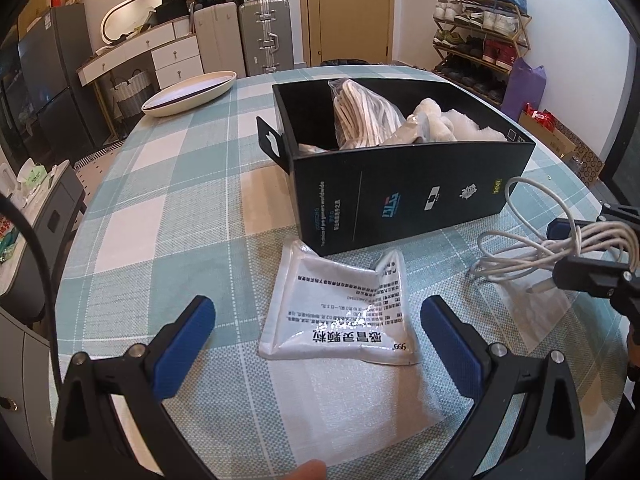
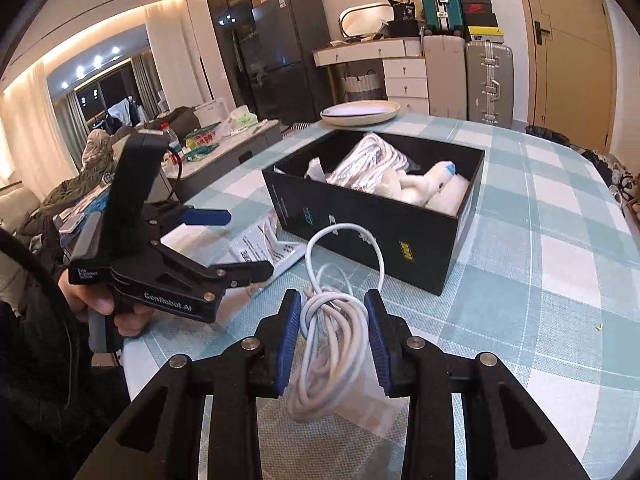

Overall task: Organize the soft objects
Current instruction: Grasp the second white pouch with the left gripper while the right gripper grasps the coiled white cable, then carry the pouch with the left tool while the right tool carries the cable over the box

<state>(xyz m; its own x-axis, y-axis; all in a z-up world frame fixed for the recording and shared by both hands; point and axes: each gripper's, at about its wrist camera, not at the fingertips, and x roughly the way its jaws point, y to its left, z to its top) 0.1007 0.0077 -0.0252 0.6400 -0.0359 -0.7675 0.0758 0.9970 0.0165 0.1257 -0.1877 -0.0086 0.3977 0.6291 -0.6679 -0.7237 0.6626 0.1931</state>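
A coiled white cable [image 2: 332, 344] in a clear bag hangs between the blue pads of my right gripper [image 2: 332, 312], which is shut on it just above the table; the same cable [image 1: 552, 248] shows at the right edge of the left wrist view. My left gripper [image 1: 318, 320] stands open over a white printed sachet [image 1: 340, 312] lying flat on the checked cloth, its pads apart from it. Behind stands an open black box [image 1: 400, 192] holding a bagged white cord bundle [image 1: 364, 116], a white plush toy [image 2: 420, 184] and other white soft items.
A cream oval dish [image 1: 188, 92] sits at the table's far edge. The teal and white checked tablecloth [image 2: 540, 280] shows bare to the right of the box. A hand [image 2: 120, 312] grips the left tool. Suitcases, a shoe rack and a side counter lie beyond.
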